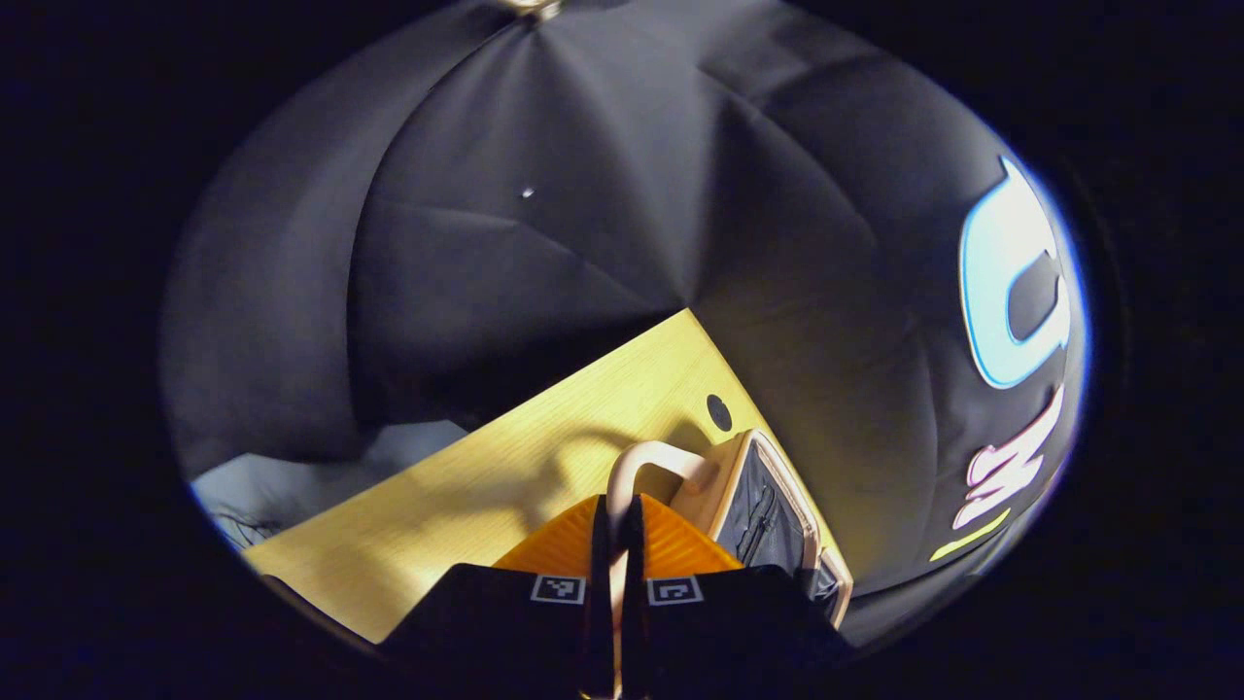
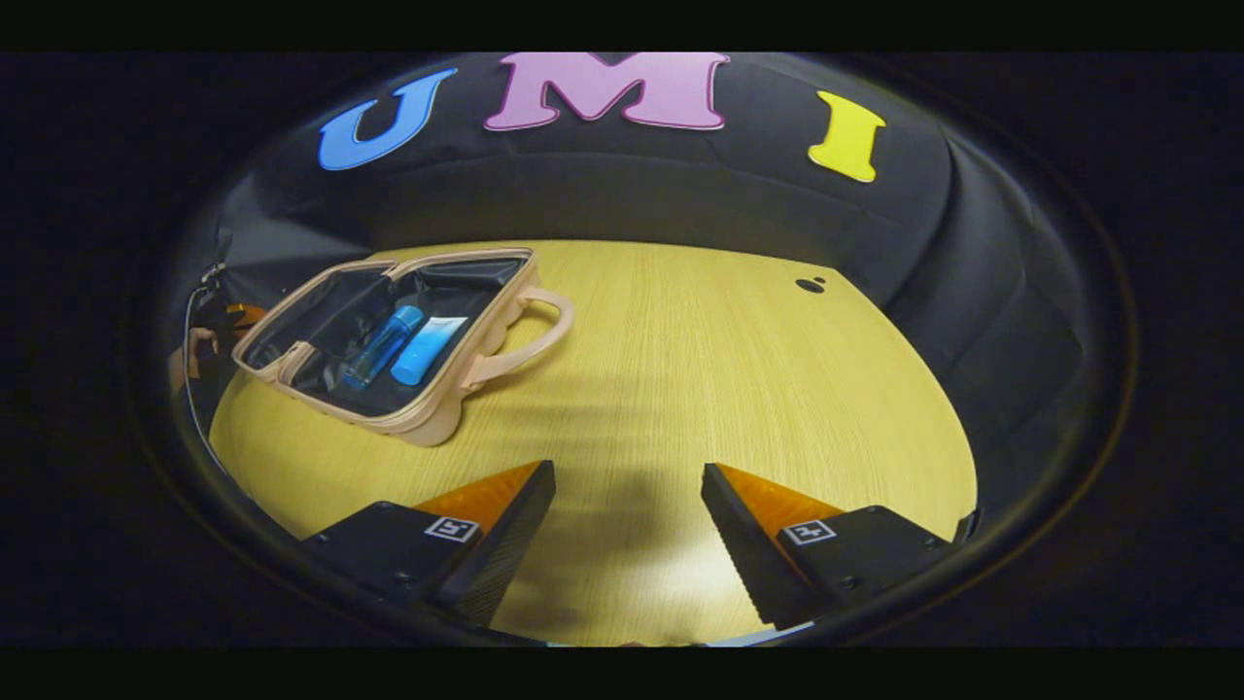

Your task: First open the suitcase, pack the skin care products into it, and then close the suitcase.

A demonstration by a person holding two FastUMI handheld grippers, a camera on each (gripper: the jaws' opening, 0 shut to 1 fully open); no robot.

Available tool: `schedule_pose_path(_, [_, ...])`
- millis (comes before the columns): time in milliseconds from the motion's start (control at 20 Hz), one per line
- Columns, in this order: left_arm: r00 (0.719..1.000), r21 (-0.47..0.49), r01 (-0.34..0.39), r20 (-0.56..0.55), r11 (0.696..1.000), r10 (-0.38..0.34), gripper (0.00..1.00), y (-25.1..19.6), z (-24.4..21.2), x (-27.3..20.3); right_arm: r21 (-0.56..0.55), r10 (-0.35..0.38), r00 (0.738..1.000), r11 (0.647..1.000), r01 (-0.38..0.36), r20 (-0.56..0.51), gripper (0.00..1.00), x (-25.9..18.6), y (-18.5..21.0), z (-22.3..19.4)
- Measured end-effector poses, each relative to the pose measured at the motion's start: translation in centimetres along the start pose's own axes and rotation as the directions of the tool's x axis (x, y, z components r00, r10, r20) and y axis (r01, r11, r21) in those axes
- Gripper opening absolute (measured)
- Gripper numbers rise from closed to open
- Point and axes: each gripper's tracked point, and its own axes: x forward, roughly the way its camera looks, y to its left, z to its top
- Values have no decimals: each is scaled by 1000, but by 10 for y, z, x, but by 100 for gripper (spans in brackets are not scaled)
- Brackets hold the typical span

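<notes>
Two blue skin care items lie side by side in the open pale pink suitcase [image 2: 408, 340]: a darker blue bottle [image 2: 382, 346] and a lighter blue tube [image 2: 428, 350] just beside it, both resting on the dark lining. In the right gripper view the case sits ahead and to the left of my right gripper [image 2: 627, 506], well apart from it, on the light wooden table [image 2: 700, 369]. Its lid is folded back, and one curved pink handle [image 2: 530, 335] sticks out toward the table's middle. My right fingers stand wide apart with nothing between them, only bare tabletop below.

In the left gripper view my left gripper [image 1: 617, 530] has its fingers pressed together on a thin pale pink edge of the suitcase [image 1: 768, 506]. Just beyond the fingertips a pink handle [image 1: 646, 462] arches up, and to their right the dark zipped lining of a framed panel tilts up. A small dark hole [image 1: 718, 412] marks the table [image 1: 466, 496] beyond the handle.
</notes>
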Motion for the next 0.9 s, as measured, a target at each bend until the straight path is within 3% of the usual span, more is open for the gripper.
schedule_pose_path(200, [997,238,-28,78,971,9,6,-66,33,-52,20,19,1000,1000,-19,24,96,-4,-4,17])
schedule_pose_path(450, [986,481,49,115,875,-118,6,-226,34,-145,-4,41,995,999,-41,89,96,-10,-19,51])
schedule_pose_path(650, [968,566,119,117,816,-222,6,-342,-27,-185,-46,82,982,996,-75,170,96,-16,-31,81])
schedule_pose_path(900, [965,575,156,85,803,-249,6,-424,-139,-186,-5,114,981,993,-115,160,96,-15,-48,84])
